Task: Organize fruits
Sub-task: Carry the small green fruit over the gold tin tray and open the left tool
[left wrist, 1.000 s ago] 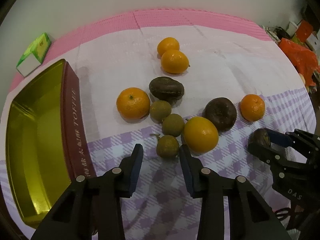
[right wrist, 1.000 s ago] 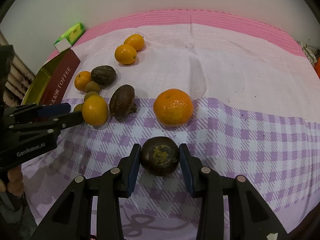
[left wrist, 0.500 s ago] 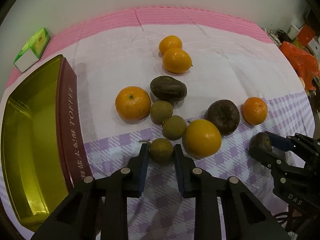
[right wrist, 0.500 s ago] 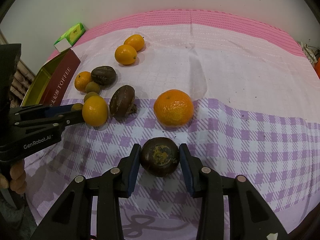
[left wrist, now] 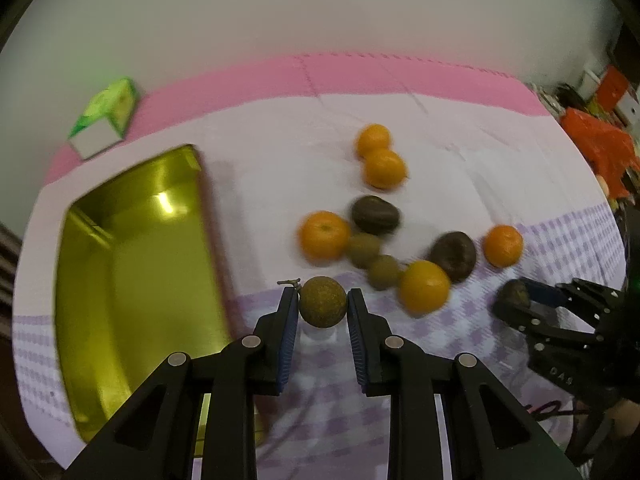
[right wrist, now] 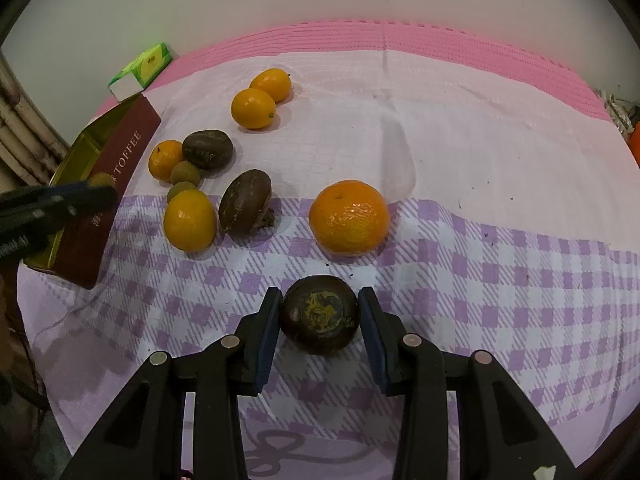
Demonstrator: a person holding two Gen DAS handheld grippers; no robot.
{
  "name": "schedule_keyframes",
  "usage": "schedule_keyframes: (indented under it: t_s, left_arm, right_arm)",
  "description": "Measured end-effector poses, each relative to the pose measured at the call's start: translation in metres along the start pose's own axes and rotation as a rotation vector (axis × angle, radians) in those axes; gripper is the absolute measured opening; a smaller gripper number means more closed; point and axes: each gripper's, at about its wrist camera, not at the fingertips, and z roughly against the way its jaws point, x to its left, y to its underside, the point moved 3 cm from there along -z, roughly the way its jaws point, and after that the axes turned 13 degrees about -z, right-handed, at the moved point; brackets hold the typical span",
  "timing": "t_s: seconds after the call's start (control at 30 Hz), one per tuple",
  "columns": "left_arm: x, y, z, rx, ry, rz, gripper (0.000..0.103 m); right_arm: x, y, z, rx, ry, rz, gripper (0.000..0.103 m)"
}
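Note:
My left gripper (left wrist: 322, 305) is shut on a small round brown-green fruit (left wrist: 322, 308) with a short stem and holds it above the cloth, just right of the gold toffee tin (left wrist: 140, 272). In the right wrist view this gripper (right wrist: 80, 196) hangs in front of the tin's maroon wall (right wrist: 128, 152). My right gripper (right wrist: 319, 322) is shut on a dark brown round fruit (right wrist: 319, 318) low over the checked cloth. Several fruits lie loose: a big orange (right wrist: 349, 216), another orange (right wrist: 190, 220), two dark brown fruits (right wrist: 245, 202), and two small brown-green ones (right wrist: 185, 172).
Two small oranges (right wrist: 253, 109) lie at the back of the cloth. A green and white box (left wrist: 104, 122) sits on the pink mat behind the tin. Red-orange clutter (left wrist: 596, 144) lies past the table's right edge. A pale wall stands behind.
My left gripper shut on the small brown-green fruit, then lifted it and carried it left toward the tin. The right gripper kept still with its dark fruit.

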Motion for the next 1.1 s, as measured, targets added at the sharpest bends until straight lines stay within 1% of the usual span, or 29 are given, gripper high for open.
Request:
schedule_keyframes:
  t_s: [0.13,0.27,0.37,0.5,0.77,1.1]
  left_arm:
    - [0.032,0.012,0.006,0.008,-0.056,0.041,0.026]
    - [0.068,0.032,0.006,0.039,-0.112,0.095,0.026]
    - [0.089,0.047,0.003,0.059,-0.136,0.125,0.026]
    - [0.111,0.063,0.0,0.082,-0.144,0.17,0.026]
    - [0.127,0.082,-0.013,0.124,-0.17,0.203,0.026]
    - [0.134,0.087,-0.027,0.153,-0.173,0.22,0.026]
  right_arm:
    - [0.001,0.001,-0.001,-0.003,0.005,0.005,0.038]
    - [0.001,0.001,-0.001,-0.01,0.014,0.016,0.038]
    - [0.003,0.002,-0.001,-0.014,0.023,0.023,0.038]
    - [0.005,0.002,-0.001,-0.018,0.032,0.03,0.038]
    - [0.007,0.002,-0.001,-0.019,0.042,0.039,0.038]
    - [0.008,0.003,-0.001,-0.02,0.054,0.05,0.037]
